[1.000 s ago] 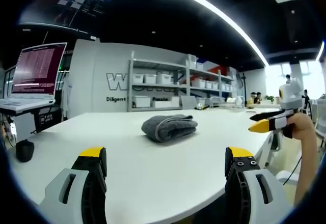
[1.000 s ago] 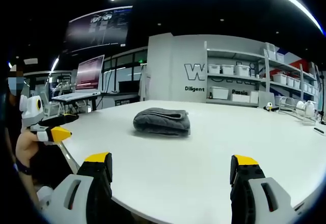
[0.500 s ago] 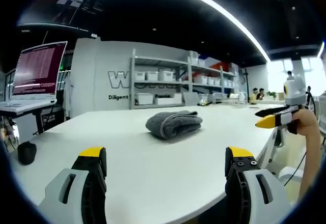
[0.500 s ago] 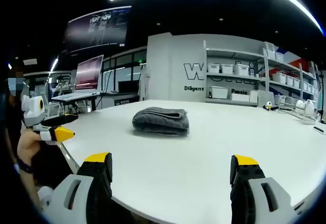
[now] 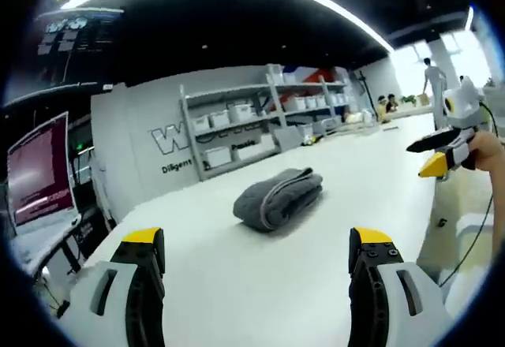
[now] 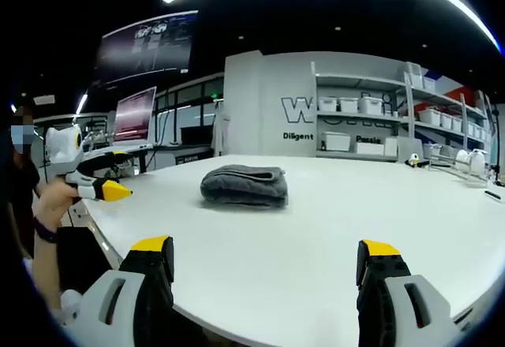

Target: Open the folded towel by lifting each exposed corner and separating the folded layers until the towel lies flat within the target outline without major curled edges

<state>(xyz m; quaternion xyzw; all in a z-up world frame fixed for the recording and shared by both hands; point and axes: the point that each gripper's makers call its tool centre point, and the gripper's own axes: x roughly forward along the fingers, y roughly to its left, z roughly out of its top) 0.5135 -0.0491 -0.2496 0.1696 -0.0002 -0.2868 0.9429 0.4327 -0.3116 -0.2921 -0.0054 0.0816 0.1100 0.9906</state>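
Note:
A folded grey towel (image 5: 278, 197) lies on the white table (image 5: 260, 292), a good way ahead of my left gripper (image 5: 256, 244), which is open with nothing between its jaws. The left gripper view is rolled, so the table slopes in it. In the right gripper view the towel (image 6: 243, 185) sits mid-table (image 6: 316, 229), well beyond my right gripper (image 6: 265, 248), also open and empty. The right gripper (image 5: 442, 154) hangs off the table's right edge in the left gripper view. The left gripper (image 6: 96, 187) is held by a hand (image 6: 49, 203) at the table's left edge.
Shelves with white bins (image 6: 371, 122) line the back wall behind the towel. A monitor with a red screen (image 5: 35, 177) stands on a desk to the left. The table's near edge runs just in front of both grippers.
The left gripper has risen and come closer over the table's edge, and its view has rolled. The towel has not moved. The right gripper has hardly shifted.

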